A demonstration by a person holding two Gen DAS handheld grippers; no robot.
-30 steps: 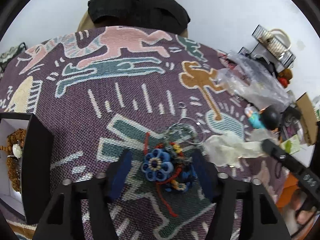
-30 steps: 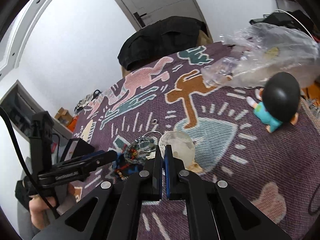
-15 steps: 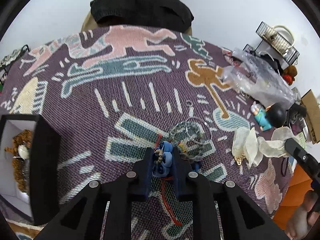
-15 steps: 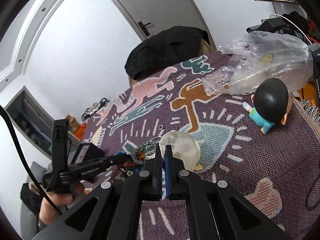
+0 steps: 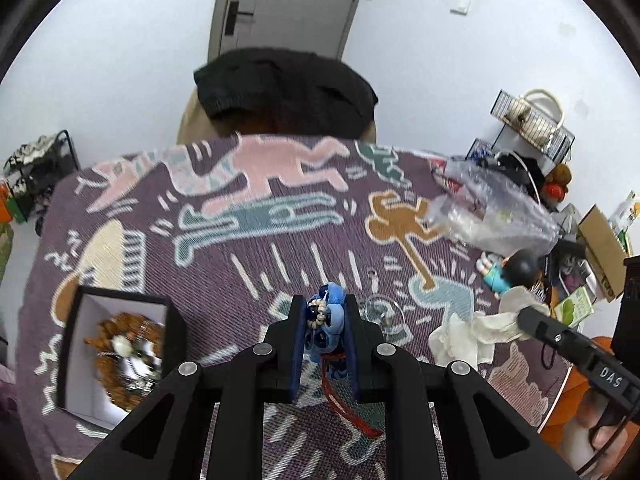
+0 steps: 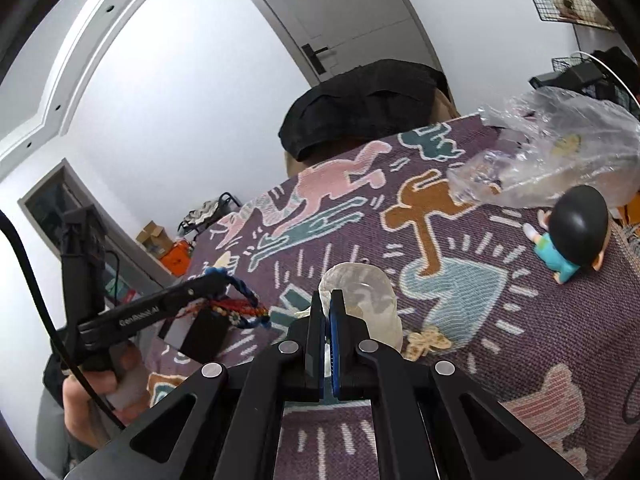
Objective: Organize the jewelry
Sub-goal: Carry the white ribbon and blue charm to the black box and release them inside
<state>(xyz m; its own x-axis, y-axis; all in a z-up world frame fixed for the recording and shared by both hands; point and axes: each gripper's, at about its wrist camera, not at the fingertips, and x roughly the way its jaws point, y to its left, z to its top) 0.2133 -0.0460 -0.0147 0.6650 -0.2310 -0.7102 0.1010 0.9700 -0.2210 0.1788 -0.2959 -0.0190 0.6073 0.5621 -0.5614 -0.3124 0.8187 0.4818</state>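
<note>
While the left tool (image 5: 325,316) pinches the blue flower bracelet (image 5: 326,322) above the counter (image 5: 280,224), cords dangling limp and light, the right tool (image 6: 329,312) is clamped on a soft translucent pouch (image 6: 366,300); the open box (image 5: 72,320) waits at near left.

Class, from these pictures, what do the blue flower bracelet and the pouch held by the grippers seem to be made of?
Blue flower bracelet: likely knotted cord, matte, with glossy beads; braided red and blue strands trail below. Pouch: probably sheer organza-like fabric, translucent and softly crumpled, though thin plastic is possible.
</note>
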